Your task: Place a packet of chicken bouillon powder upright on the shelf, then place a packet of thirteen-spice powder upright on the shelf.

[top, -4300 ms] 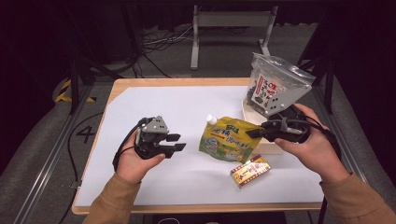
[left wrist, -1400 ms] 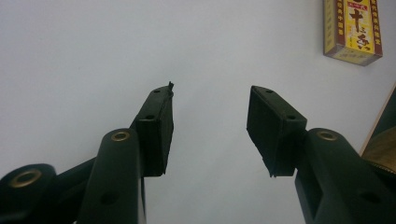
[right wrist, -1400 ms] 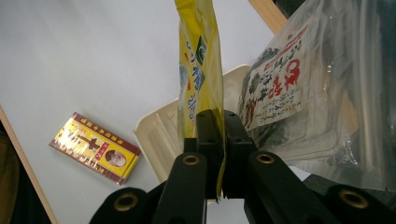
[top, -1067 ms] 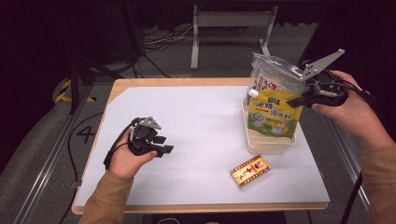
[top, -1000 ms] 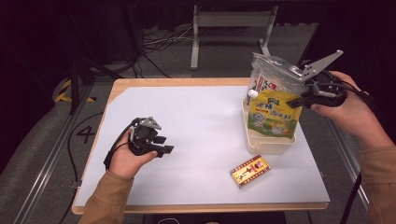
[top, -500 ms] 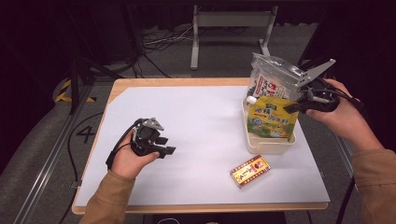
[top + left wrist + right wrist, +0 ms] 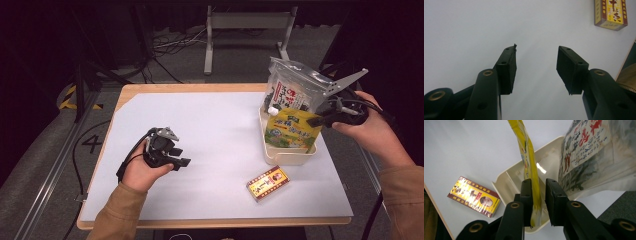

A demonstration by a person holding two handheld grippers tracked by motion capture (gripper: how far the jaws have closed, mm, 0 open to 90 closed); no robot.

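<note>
Yellow pouch (image 7: 291,129) stands in the cream tray (image 7: 286,157) beside the clear bag (image 7: 290,90), my right gripper (image 7: 538,185) loosening around its edge (left gripper (image 7: 535,62) open, idle); I judge the box (image 7: 268,183) remains.

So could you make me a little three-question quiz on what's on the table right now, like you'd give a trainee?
1. True or false: the yellow pouch stands in the cream tray.
2. Which thing lies flat on the white table, outside the tray?
A. the small yellow and red box
B. the clear printed bag
C. the yellow pouch
3. Fill the gap: the jaws of the left gripper stand ___, with nothing between them.

Key
1. True. The right gripper has its jaws either side of the pouch's edge, with a small gap on one side.
2. A. The bag stands at the tray's far end.
3. Open.
</note>
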